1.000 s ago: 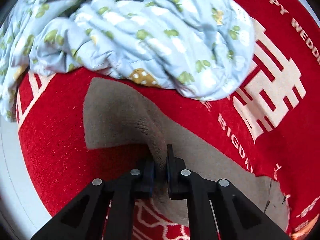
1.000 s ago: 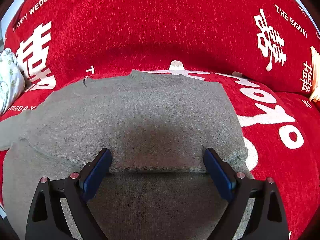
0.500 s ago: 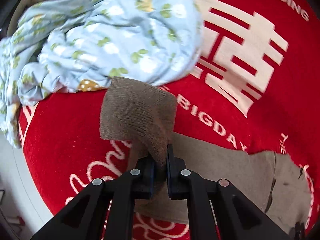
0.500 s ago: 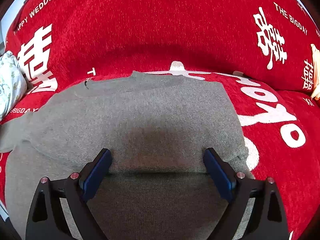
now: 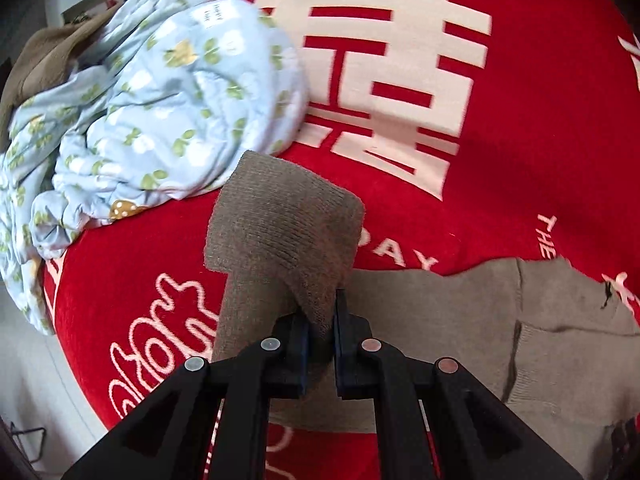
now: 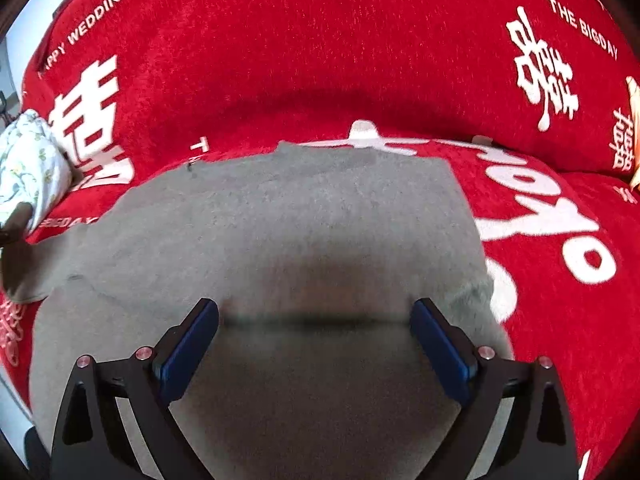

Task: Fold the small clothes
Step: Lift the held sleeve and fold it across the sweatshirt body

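A small grey-brown knit sweater (image 6: 304, 220) lies flat on a red sofa cover. My left gripper (image 5: 321, 320) is shut on the sweater's sleeve (image 5: 280, 224) and holds its cuff end lifted off the sofa; the sweater's body (image 5: 560, 320) lies to the right. My right gripper (image 6: 314, 320) is open, its blue-padded fingers (image 6: 192, 344) spread wide just above the sweater's body near a fold line. The lifted sleeve shows at the left edge of the right wrist view (image 6: 16, 220).
A crumpled light-blue floral garment (image 5: 160, 100) lies to the left of the sleeve, with a brown garment (image 5: 44, 56) behind it. The red cover with white lettering (image 6: 320, 40) rises as a backrest behind the sweater. Sofa edge and pale floor (image 5: 24, 380) at left.
My left gripper has lifted the sleeve and carried it rightward toward the sweater's body; the floral garment has shifted left in its view. My right gripper has barely moved and stays open.
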The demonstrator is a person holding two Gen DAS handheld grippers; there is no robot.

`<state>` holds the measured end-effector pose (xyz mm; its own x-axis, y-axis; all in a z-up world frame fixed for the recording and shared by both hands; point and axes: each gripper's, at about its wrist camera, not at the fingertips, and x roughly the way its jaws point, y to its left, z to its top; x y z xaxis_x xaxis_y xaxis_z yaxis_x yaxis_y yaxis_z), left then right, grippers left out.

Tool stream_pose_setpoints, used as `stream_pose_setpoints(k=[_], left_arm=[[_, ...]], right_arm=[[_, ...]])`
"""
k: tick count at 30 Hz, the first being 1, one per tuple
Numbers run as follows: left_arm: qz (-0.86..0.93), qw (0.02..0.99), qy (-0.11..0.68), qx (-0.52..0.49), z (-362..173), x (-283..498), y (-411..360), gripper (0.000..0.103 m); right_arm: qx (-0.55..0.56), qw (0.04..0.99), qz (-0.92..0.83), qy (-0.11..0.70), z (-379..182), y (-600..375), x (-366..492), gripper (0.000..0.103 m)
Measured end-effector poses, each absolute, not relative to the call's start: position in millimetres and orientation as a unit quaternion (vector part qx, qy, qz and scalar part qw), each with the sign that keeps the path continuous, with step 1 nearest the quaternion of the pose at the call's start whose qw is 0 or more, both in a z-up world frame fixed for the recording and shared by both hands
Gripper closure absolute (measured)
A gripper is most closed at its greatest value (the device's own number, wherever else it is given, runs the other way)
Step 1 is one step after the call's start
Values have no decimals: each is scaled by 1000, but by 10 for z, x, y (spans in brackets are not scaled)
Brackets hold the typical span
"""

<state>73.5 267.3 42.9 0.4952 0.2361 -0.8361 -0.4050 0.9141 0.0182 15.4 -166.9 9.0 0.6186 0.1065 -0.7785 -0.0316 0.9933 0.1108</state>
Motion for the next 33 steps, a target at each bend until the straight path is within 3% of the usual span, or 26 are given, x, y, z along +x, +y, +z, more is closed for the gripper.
stream_pose_setpoints(k=[13, 33], left_arm=[[189, 849, 490, -60, 370, 853, 2073, 93], [104, 863, 494, -12, 460, 984, 608, 93]], right_arm=[[-38, 907, 156, 390, 181, -1517, -359, 5], [-73, 892, 179, 408, 111, -1588, -562, 5]])
